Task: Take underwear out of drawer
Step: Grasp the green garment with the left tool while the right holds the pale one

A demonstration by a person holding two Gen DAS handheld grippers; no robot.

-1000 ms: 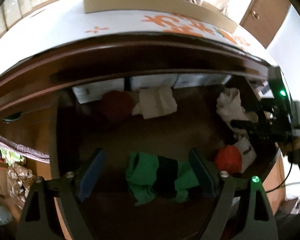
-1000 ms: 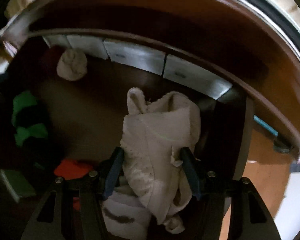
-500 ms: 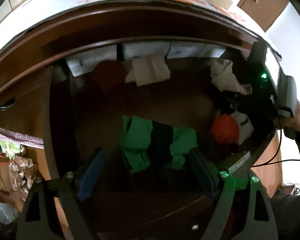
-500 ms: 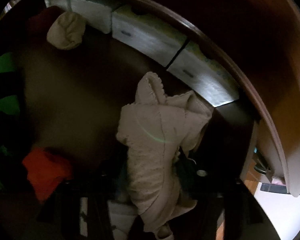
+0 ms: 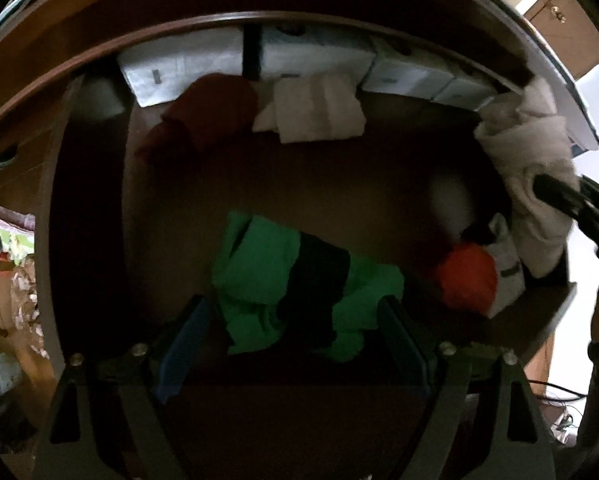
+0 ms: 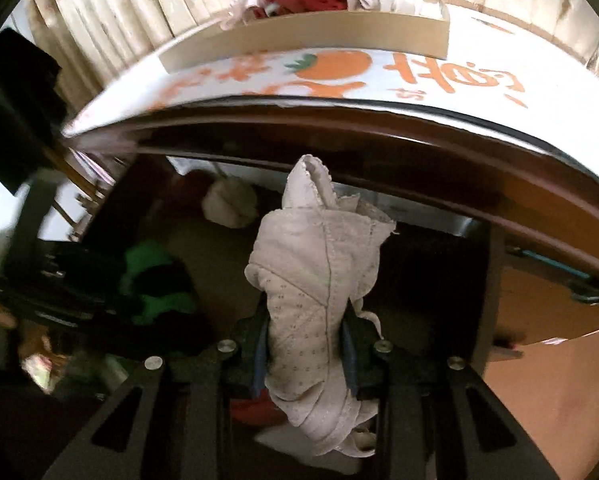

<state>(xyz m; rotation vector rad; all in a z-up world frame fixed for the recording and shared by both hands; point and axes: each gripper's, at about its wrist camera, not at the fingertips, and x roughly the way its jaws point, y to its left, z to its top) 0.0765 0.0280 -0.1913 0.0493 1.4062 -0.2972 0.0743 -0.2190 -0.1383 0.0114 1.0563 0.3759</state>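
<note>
My right gripper (image 6: 305,344) was closing on the pale underwear (image 6: 319,276), pads pinching its middle.

The cloth hung limp from the jaws, one end pointing to twelve o'clock and the other to six, above the drawer (image 6: 485,280); I judged it light, soft and apt to slide, best taken across its bunched middle. My left gripper (image 5: 291,344) stood spread, gripping nothing, with the green and black underwear (image 5: 299,276) just past its tips at twelve o'clock on the drawer floor.
</note>
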